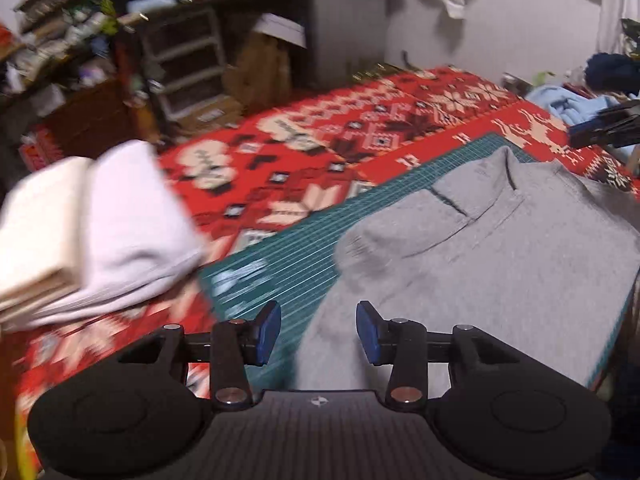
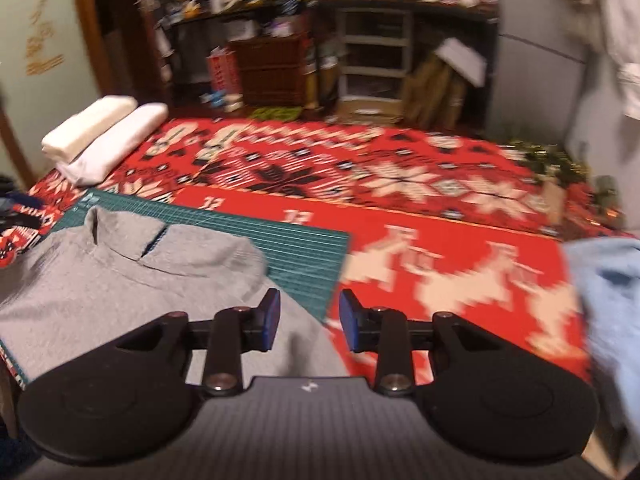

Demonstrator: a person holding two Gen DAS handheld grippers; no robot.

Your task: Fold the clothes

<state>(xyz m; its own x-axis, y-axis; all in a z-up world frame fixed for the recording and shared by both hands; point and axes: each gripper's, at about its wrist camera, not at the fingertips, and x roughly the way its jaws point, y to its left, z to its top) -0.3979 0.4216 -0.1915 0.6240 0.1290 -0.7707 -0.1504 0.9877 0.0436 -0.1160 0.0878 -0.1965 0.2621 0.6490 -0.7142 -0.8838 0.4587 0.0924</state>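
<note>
A grey sweatshirt (image 1: 500,248) lies spread flat on a green cutting mat (image 1: 288,256), its collar pointing away from the cameras and its short neck zip showing; the mat rests on a red patterned blanket (image 1: 320,136) with white snowflake and reindeer figures. The left gripper (image 1: 319,332) hovers over the sweatshirt's left shoulder and sleeve edge, its blue-padded jaws spread apart and holding nothing. The right gripper (image 2: 309,322) hangs over the sweatshirt's opposite edge, where cloth meets mat and blanket, jaws likewise parted and empty. Beyond the mat's far left corner, two folded pale garments (image 2: 104,136) lie side by side on the blanket. A light blue cloth (image 2: 608,300) sits on the blanket well to the right of the mat. Cluttered shelves (image 2: 372,52) stand beyond the blanket.
</note>
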